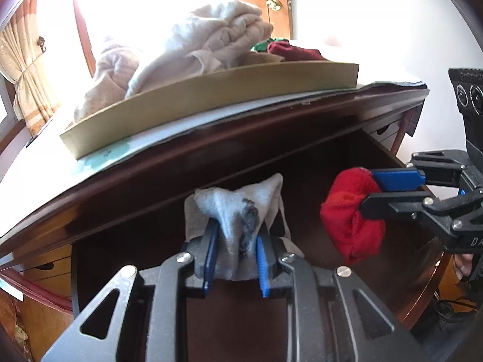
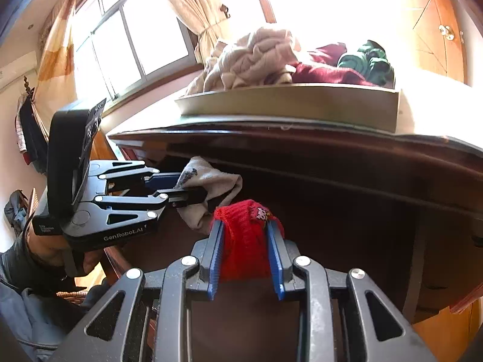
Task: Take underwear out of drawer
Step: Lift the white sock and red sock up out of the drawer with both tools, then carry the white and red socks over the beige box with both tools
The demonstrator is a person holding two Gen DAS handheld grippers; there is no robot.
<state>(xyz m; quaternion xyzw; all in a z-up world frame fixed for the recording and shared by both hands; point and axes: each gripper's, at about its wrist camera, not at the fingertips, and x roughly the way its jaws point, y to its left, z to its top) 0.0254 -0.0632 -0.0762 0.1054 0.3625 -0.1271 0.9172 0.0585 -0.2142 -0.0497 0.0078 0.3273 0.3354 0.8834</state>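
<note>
My left gripper (image 1: 236, 235) is shut on a grey-white garment (image 1: 241, 211) with a dark print, held up in front of the dark wooden drawer opening (image 1: 302, 163). My right gripper (image 2: 245, 232) is shut on a red knitted garment (image 2: 244, 241) with a small patch. In the left wrist view the right gripper (image 1: 366, 191) holds the red garment (image 1: 353, 220) at the right. In the right wrist view the left gripper (image 2: 193, 185) holds the grey garment (image 2: 211, 187) at the left. Both garments hang free below the desk top.
A tan cardboard tray (image 1: 211, 99) sits on the desk top (image 1: 181, 163) above the drawer, piled with cream (image 1: 205, 39), maroon (image 1: 289, 49) and green (image 2: 368, 60) clothes. Window and curtains (image 2: 187, 9) at the left, a wooden door (image 2: 437, 30) behind.
</note>
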